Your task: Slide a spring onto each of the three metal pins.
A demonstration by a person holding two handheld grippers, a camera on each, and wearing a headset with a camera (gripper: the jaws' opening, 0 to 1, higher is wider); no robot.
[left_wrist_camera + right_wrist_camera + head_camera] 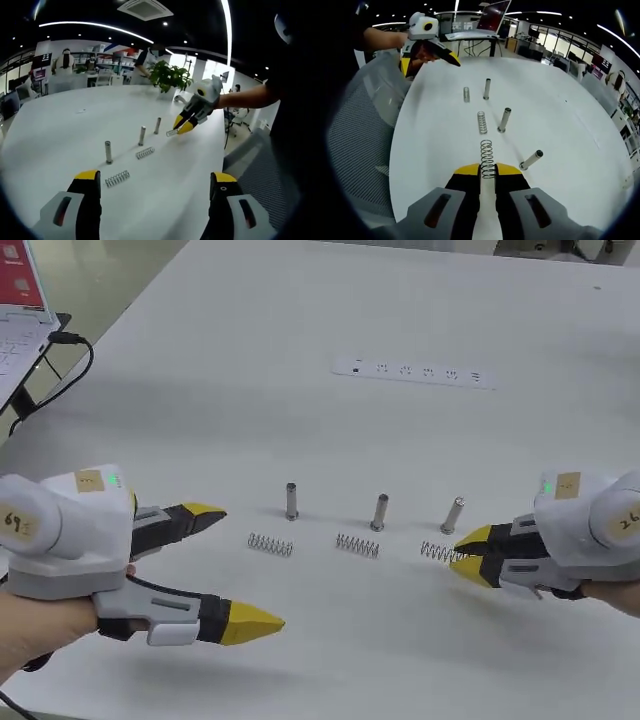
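Note:
Three metal pins stand in a row on the white table: the left pin (291, 501), the middle pin (380, 512) and the right pin (453, 515), which looks tilted. In front of each lies a spring: left spring (270, 544), middle spring (357, 545), right spring (438, 552). My right gripper (466, 554) is shut on the near end of the right spring (487, 155), beside the right pin (531, 160). My left gripper (235, 566) hovers open, left of the left spring (117, 178), holding nothing. The right gripper (182, 125) also appears in the left gripper view.
A white power strip (413, 372) lies farther back on the table. A laptop (20, 300) with a black cable (62, 368) sits off the table's left edge. In the right gripper view, a mesh chair (367, 125) stands by the near edge.

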